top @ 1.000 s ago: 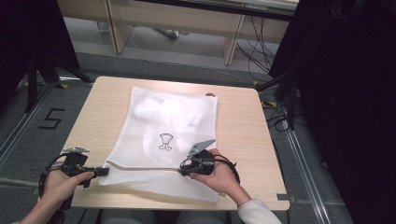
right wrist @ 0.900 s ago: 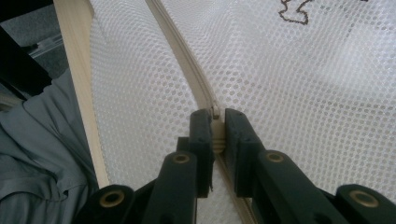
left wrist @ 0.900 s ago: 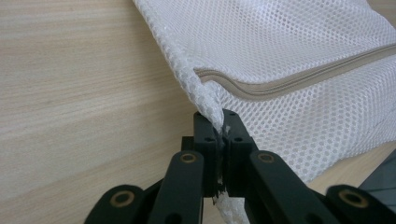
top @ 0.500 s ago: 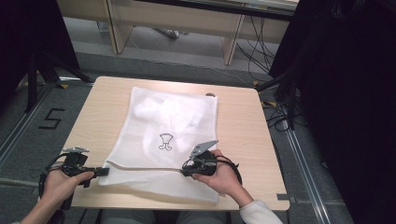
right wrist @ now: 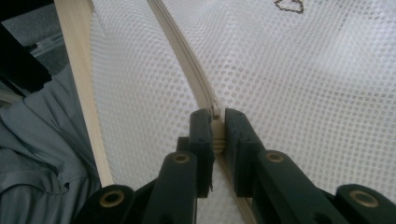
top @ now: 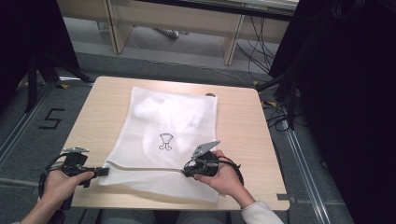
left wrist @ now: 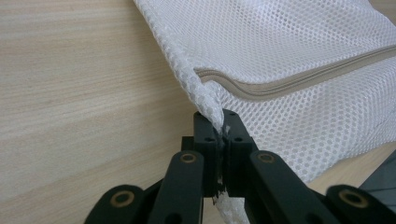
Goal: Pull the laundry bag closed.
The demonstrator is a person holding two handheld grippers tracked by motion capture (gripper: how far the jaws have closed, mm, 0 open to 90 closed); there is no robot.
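- The mesh bag is spread on the table, near edge.
- Its left corner is pinched in the left gripper; the zipper is clamped by the right gripper.
- The mesh could slip or tear if pulled hard.

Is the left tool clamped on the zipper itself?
No: in the left gripper view the left tool is shut on the mesh bag's bunched corner edge, with the zipper just beyond its tips.

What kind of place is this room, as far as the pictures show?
Probably a lab or recording room, not a home: a lone wooden table on grey carpet, a taped number 5 on the floor, loose cables beyond the table, and black curtains at the side.
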